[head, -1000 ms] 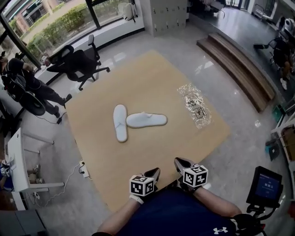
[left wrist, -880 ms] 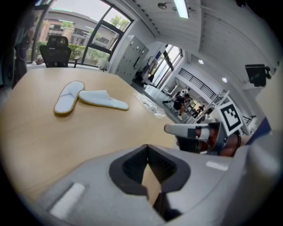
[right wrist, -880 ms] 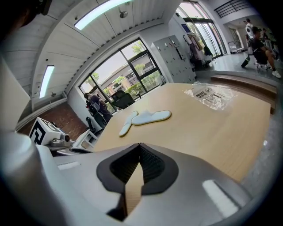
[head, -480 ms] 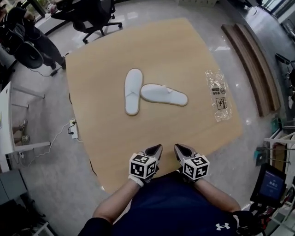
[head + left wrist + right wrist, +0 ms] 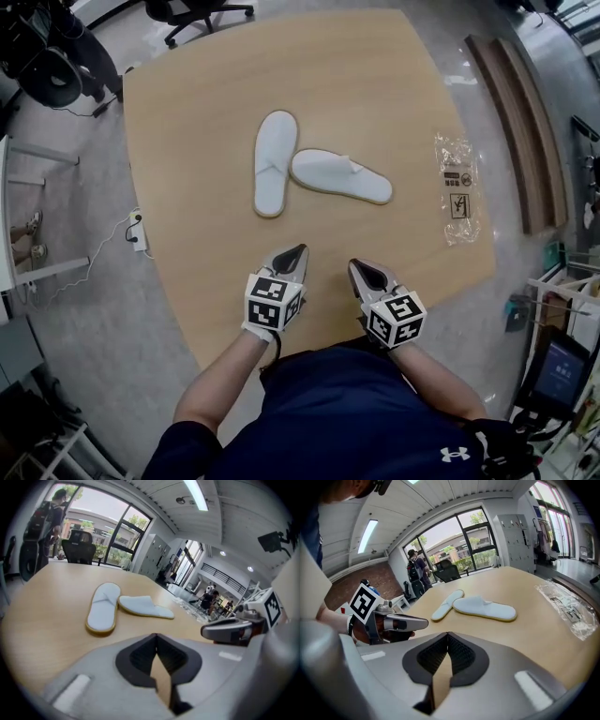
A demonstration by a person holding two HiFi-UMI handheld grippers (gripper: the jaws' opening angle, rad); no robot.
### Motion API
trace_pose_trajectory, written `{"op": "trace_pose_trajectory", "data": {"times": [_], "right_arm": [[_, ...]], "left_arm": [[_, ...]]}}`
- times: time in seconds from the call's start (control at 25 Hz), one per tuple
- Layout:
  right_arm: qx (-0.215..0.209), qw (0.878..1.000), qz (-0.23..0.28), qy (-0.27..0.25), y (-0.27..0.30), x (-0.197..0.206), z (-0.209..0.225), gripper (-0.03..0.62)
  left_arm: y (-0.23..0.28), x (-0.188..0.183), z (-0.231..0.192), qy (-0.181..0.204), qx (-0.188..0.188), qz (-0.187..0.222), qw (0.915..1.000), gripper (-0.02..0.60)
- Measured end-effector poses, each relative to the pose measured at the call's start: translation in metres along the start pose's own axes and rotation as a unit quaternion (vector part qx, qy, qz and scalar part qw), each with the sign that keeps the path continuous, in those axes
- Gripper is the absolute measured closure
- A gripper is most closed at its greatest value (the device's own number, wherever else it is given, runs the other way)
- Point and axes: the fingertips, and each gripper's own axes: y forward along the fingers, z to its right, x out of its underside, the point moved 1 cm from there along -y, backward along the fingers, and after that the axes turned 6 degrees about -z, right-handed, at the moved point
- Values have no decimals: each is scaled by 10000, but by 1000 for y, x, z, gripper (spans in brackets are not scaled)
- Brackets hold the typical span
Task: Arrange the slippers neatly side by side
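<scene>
a wooden table [image 5: 187,141] on glossy grey floor [image 5: 112,375], black office chair [image 5: 77,550] and tall windows [image 5: 464,531] beyond, strip light [image 5: 194,494] overhead.

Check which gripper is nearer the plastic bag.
Right. The bag lies ahead and to the right of the right gripper. The left gripper sits on the right one's far side, farther from the bag.

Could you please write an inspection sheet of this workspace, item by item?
Surface: light wooden table.
Job's things: left slipper points away from the person, right slipper lies across beside it; not parallel.
Clutter: plastic bag near the right edge.
Grippers: left gripper and right gripper both shut, empty, above the near edge.
Cables: corded power strip on the floor, left.
Surroundings: office chair, a person, wooden steps on the right.
</scene>
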Motion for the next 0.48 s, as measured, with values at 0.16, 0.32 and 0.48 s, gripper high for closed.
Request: {"op": "trace_pose_trajectory", "data": {"times": [0.16, 0.32, 0.48], "right_arm": [[-513, 9978, 363, -205, 20, -30, 7, 583], [-826, 9915, 560, -833, 37, -59, 7, 555], [-674, 9849, 494, -1514, 51, -83, 11, 500]], "left_arm": [[4, -27, -1, 202, -213, 114, 9995, 578], [-2, -49, -5, 435, -459, 303, 9975, 578], [-9, -64, -23, 539, -780, 422, 9946, 532]]}}
